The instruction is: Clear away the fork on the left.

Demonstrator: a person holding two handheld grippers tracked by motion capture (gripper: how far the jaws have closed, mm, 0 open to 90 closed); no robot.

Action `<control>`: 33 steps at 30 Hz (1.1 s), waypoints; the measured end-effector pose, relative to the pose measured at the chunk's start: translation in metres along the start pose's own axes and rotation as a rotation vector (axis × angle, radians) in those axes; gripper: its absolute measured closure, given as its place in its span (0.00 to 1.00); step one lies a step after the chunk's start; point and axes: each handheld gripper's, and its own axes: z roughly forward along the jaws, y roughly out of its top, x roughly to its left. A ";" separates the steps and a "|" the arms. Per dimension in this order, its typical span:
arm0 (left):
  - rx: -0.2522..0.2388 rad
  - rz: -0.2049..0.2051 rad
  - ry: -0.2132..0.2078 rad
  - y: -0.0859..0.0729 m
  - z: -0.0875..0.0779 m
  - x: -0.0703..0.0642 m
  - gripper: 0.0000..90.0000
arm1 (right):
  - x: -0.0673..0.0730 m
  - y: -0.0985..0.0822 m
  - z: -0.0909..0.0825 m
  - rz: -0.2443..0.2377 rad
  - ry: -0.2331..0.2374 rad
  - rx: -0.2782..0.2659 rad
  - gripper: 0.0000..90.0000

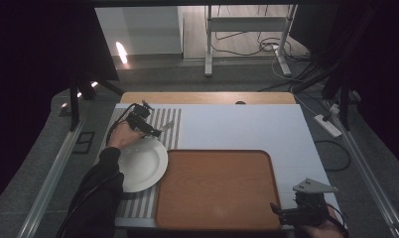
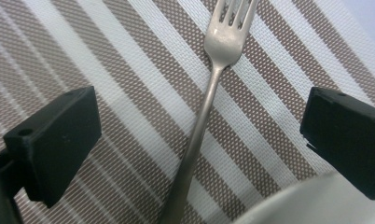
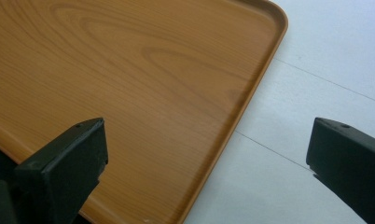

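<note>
Striped placemat (image 2: 129, 93) under fork (image 2: 209, 93), between open left hand-held gripper (image 2: 199, 140) jaws; right hand-held gripper (image 3: 204, 163) open over tray (image 3: 129, 70) edge.

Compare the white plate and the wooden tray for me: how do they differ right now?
The white plate is round and pale; the wooden tray is rectangular with rounded corners and orange-brown. The plate is the smaller and rests on the striped placemat, while the tray sits on the white tabletop. Both lie flat and hold nothing.
</note>
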 end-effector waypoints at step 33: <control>0.002 0.122 0.003 0.000 -0.003 -0.004 0.95 | 0.000 0.000 0.001 -0.007 0.012 0.013 0.00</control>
